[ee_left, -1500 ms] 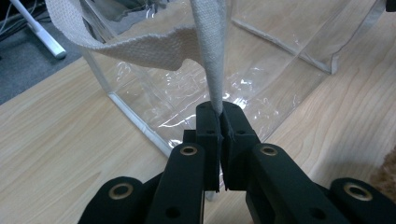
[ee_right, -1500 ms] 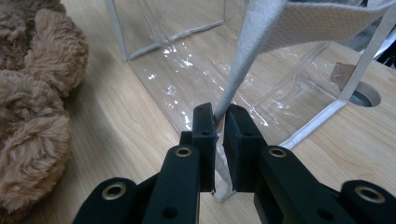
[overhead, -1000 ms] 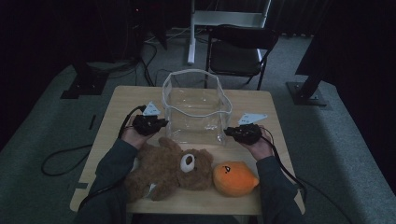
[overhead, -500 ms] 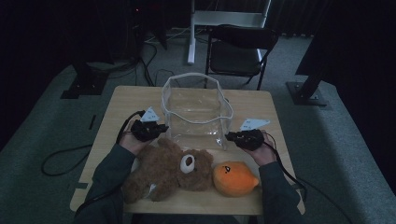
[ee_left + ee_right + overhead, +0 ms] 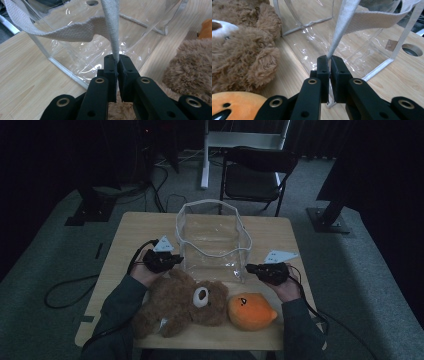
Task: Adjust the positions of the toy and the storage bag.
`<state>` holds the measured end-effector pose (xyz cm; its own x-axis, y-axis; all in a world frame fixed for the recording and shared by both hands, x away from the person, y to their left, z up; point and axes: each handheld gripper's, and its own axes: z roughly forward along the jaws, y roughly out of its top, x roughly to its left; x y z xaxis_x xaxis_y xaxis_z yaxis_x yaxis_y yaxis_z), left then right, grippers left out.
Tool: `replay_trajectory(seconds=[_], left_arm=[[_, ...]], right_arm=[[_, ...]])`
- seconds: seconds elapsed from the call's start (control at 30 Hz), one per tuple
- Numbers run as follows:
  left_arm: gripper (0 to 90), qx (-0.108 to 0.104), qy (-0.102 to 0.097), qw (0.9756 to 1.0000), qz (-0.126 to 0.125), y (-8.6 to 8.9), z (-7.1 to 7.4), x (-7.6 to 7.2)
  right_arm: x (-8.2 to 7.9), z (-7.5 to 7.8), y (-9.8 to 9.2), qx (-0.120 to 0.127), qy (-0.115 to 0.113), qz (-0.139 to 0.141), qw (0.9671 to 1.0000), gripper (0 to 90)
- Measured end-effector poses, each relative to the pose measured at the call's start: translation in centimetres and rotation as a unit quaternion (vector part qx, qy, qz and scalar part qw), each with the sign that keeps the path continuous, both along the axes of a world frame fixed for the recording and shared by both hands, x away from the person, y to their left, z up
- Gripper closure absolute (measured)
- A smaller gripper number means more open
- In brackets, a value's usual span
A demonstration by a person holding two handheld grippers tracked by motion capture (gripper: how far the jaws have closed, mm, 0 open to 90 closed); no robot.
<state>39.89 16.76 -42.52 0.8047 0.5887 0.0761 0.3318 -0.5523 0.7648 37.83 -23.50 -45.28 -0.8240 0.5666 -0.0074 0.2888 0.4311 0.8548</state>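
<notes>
A clear plastic bag (image 5: 212, 240) with white webbing straps stands open at the middle of the wooden table (image 5: 135, 227). My left gripper (image 5: 176, 260) is at the bag's left side. In the left gripper view it (image 5: 117, 59) is shut on a white strap (image 5: 111, 27). My right gripper (image 5: 249, 268) is at the bag's near right corner. The right gripper view has it (image 5: 329, 60) shut on the other strap (image 5: 340, 30). A brown teddy bear (image 5: 180, 302) and an orange plush toy (image 5: 250, 311) lie in front of the bag.
A black chair (image 5: 257, 170) and a white stand (image 5: 235, 140) are behind the table. Cables lie on the floor at the left (image 5: 65, 290). The tabletop has a round hole (image 5: 412, 50) near the bag. The person's forearms (image 5: 120, 310) rest beside the toys.
My right gripper has drawn a little toward the near right with its strap. My left gripper has shifted slightly nearer. Both stay shut on the straps.
</notes>
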Motion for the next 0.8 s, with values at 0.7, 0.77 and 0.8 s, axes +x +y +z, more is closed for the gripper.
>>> replay_trajectory(seconds=[0.7,0.77,0.8], left_arm=[[62.6,-0.03,0.0,0.9993,0.023,2.6,0.5,-0.2],[60.1,-0.03,-0.001,0.9991,0.03,3.0,0.5,-0.2],[59.5,-0.031,-0.001,0.999,0.033,3.2,0.5,-0.2]], right_arm=[[1.7,-3.8,-2.7,-0.054,0.026,-0.091,0.994,52.8],[2.5,-5.3,-3.2,-0.085,0.043,-0.112,0.9892,48.2],[2.7,-5.8,-3.4,-0.091,0.052,-0.115,0.9878,47.2]])
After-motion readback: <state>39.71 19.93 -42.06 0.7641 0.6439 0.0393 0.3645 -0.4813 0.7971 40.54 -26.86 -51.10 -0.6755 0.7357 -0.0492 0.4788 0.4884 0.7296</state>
